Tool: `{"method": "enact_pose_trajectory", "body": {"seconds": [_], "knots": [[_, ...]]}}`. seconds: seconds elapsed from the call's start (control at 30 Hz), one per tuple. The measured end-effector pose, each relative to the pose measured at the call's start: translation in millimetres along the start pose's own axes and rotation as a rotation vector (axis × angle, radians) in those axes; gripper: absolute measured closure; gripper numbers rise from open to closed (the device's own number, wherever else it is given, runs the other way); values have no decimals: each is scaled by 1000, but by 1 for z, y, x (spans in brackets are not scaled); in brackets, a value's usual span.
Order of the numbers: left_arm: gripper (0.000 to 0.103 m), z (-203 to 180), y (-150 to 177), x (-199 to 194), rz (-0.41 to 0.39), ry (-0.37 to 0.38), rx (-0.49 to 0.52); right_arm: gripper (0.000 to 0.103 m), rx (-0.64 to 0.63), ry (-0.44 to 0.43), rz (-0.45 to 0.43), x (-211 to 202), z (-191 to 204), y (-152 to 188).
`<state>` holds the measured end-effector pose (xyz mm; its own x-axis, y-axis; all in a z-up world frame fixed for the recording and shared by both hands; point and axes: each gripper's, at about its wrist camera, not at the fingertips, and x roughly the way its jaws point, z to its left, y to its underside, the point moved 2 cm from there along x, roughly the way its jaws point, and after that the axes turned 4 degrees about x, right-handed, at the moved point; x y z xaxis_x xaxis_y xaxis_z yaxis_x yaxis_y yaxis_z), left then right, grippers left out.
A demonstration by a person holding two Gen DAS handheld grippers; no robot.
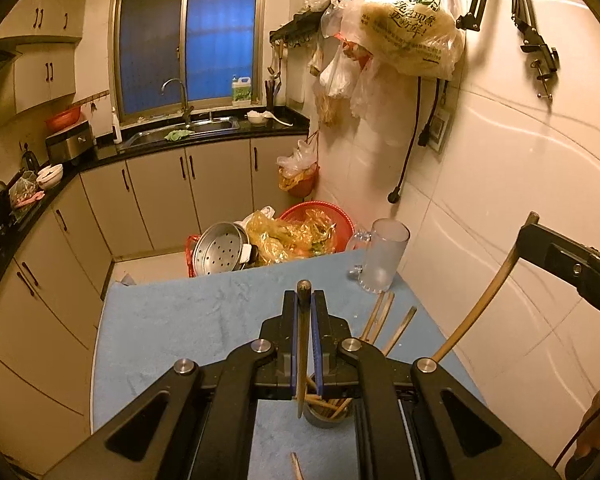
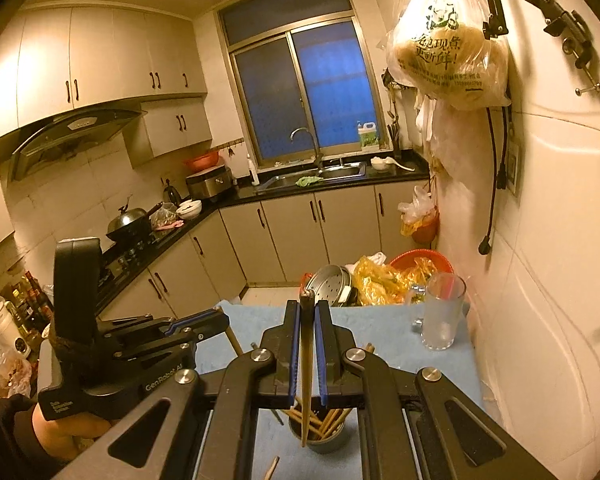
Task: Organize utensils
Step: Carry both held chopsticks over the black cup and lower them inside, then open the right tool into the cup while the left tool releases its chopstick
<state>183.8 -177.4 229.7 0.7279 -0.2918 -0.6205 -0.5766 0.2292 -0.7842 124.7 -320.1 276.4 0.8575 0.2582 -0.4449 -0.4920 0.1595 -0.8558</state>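
My left gripper is shut on a wooden chopstick whose lower end hangs over a small metal holder with several chopsticks in it. My right gripper is shut on another chopstick, its tip inside the same holder. The right gripper also shows at the right edge of the left wrist view with its chopstick slanting down. The left gripper shows at the left of the right wrist view. A loose chopstick lies on the blue cloth in front.
A frosted glass mug stands at the table's far right corner by the tiled wall. Beyond the far edge sit a red basket with yellow bags and a metal steamer tray. Plastic bags hang overhead.
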Motion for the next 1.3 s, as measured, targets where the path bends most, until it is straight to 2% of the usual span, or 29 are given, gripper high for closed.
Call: {"method": "enact_pose_trajectory", "body": {"seconds": [0.4, 0.63, 0.87, 1.07, 1.3], "knots": [[96, -3, -22, -13, -7, 97, -64, 95, 7, 5, 8, 18, -9, -3], [96, -4, -23, -7, -40, 86, -61, 95, 9, -1, 9, 28, -11, -3], [96, -5, 1, 21, 21, 64, -60, 95, -14, 16, 49, 53, -11, 18], [96, -10, 15, 29, 26, 20, -14, 95, -15, 27, 103, 75, -16, 42], [96, -11, 30, 44, 56, 0, -14, 95, 1, 37, 152, 90, -24, 63]]}}
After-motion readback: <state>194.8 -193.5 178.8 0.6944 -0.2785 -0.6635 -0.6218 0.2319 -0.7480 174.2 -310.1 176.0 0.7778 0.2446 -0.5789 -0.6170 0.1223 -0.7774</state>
